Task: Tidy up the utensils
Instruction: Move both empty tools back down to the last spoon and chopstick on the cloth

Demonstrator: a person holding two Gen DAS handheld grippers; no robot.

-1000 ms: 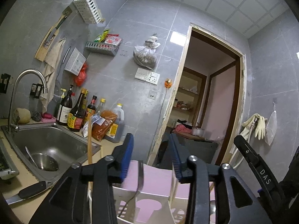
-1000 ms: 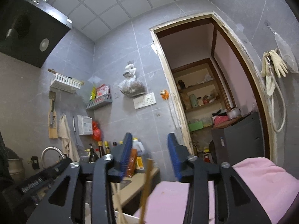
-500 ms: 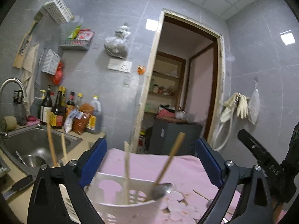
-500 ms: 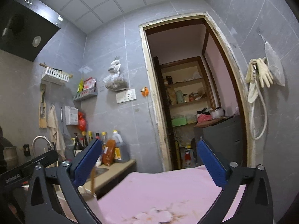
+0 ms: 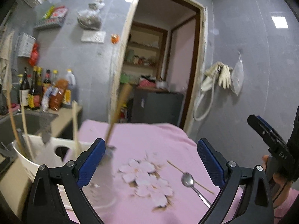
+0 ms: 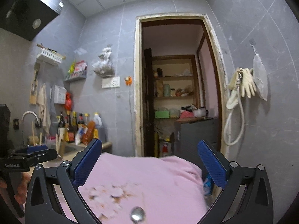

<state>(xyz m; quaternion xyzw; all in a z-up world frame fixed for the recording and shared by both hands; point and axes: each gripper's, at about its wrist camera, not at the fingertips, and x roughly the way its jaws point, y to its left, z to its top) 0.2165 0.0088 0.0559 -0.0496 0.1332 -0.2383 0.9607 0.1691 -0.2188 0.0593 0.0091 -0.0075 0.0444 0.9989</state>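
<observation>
A white utensil holder [image 5: 24, 160] stands at the left edge of the pink flowered cloth [image 5: 149, 138], with several wooden chopsticks [image 5: 74, 123] and a wooden-handled ladle [image 5: 117, 110] upright in it. A metal spoon [image 5: 187, 180] and a single chopstick [image 5: 186, 174] lie on the cloth to the right. My left gripper [image 5: 149, 160] is open and empty above the cloth, right of the holder. My right gripper [image 6: 149, 160] is open and empty over the cloth, with the spoon's bowl [image 6: 138, 215] just below it. The right gripper also shows in the left wrist view [image 5: 269, 140].
A counter with a steel sink [image 5: 35, 119] and several sauce bottles [image 5: 35, 91] runs along the left. A doorway [image 6: 177, 85] to a pantry with a dark cabinet [image 5: 157, 108] is straight ahead. Gloves and a hose [image 6: 241, 85] hang on the right wall.
Both grippers have opened wide from nearly shut. Both views have tilted down and pulled back from the holder, so the cloth, the spoon and the loose chopstick now show.
</observation>
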